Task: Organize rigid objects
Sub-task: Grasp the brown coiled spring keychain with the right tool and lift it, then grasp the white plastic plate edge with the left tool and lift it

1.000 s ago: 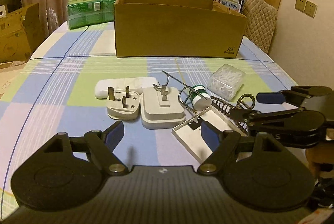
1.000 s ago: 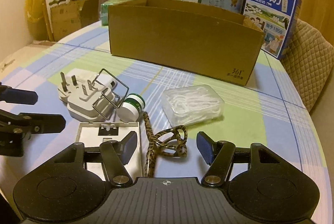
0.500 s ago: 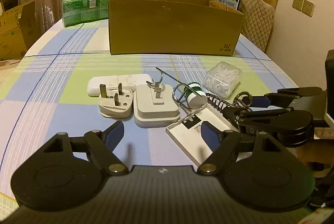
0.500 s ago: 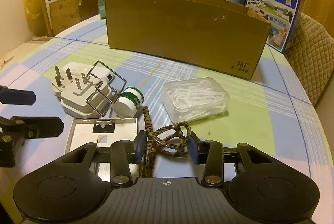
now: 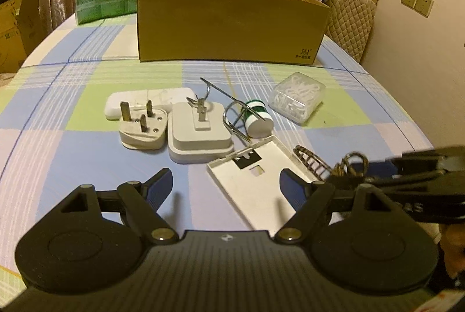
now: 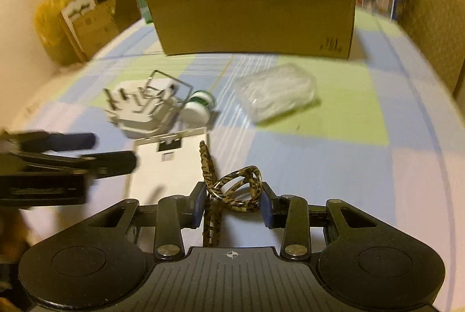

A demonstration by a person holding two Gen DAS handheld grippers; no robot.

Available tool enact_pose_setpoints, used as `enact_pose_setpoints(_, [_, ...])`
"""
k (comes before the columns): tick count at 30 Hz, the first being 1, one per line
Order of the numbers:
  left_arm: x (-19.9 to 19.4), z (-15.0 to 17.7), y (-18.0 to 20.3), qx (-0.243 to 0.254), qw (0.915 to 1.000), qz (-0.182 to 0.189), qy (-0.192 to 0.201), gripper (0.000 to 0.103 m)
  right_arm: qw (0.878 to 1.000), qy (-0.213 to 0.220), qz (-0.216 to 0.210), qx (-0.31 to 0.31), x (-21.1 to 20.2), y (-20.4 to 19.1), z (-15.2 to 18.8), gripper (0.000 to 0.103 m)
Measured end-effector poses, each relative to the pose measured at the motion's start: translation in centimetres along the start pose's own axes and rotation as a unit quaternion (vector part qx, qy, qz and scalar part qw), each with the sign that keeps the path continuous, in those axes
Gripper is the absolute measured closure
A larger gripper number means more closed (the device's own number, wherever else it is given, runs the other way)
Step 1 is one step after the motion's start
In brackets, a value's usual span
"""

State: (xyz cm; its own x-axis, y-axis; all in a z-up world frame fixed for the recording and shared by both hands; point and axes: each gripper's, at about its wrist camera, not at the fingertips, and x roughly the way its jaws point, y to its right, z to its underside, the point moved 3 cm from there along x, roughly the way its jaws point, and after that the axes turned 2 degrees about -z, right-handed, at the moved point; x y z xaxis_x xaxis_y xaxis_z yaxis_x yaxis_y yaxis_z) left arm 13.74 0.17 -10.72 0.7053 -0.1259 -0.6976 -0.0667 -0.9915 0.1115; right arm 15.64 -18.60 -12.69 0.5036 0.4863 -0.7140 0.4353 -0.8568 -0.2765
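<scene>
Room: a dim, warm-lit room with drawn curtains; a table (image 5: 72, 97) under a checked blue, green and pink cloth carried everything.
Task's thing: a tortoiseshell-patterned hair clip (image 6: 232, 190) with looped wire arms lay towards the table's near right edge, its long stem running back under the gripper body.
Right gripper (image 6: 232, 203): its jaws had just been closing around the clip; they stood narrow, the blue pads (image 6: 198, 203) touching or nearly touching the loops on both sides. Judged as a grip taken at the widest springy part, where the pads get purchase.
Beside it: a white flat plate (image 5: 255, 181) just left of the clip, then a green-and-white small bottle (image 5: 258, 120), a wire clip (image 5: 232, 114), a square adapter (image 5: 200, 134) and a three-pin plug (image 5: 142, 129), bunched mid-table.
Further out: a clear box of white picks (image 5: 296, 98) towards the right edge; an open cardboard box (image 5: 229, 24) at the far edge, likely the place for sorted items.
Left gripper (image 5: 226, 184): wide open, holding nothing, hovering over the near edge above the plate, apparently waiting its turn.
</scene>
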Motion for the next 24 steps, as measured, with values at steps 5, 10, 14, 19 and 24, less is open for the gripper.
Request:
enact_pose_setpoints(5, [0.3, 0.1, 0.8, -0.006, 0.9999, 0.010, -0.010, 0.026, 0.999, -0.003, -0.008, 0.033, -1.5, 0.7, 0.7, 0.068])
enact_pose_setpoints(10, [1.0, -0.4, 2.8, -0.012, 0.9998, -0.006, -0.011, 0.019, 0.994, 0.047, 0.090, 0.030, -3.2, 2.4, 0.3, 0.068])
enact_pose_setpoints(14, [1.9, -0.3, 5.0, 0.000, 0.9991, -0.041, -0.011, 0.012, 0.990, 0.063, 0.110, 0.063, -4.0, 4.1, 0.3, 0.068])
enact_pose_setpoints(19, [3.2, 0.1, 6.2, 0.009, 0.9954, -0.095, -0.016, 0.002, 0.989, 0.067, 0.110, 0.067, -4.4, 4.4, 0.2, 0.068])
enact_pose_setpoints(24, [4.1, 0.3, 5.8, -0.001, 0.9930, -0.116, -0.023, 0.001, 0.990, 0.067, 0.107, 0.064, -3.8, 4.4, -0.2, 0.068])
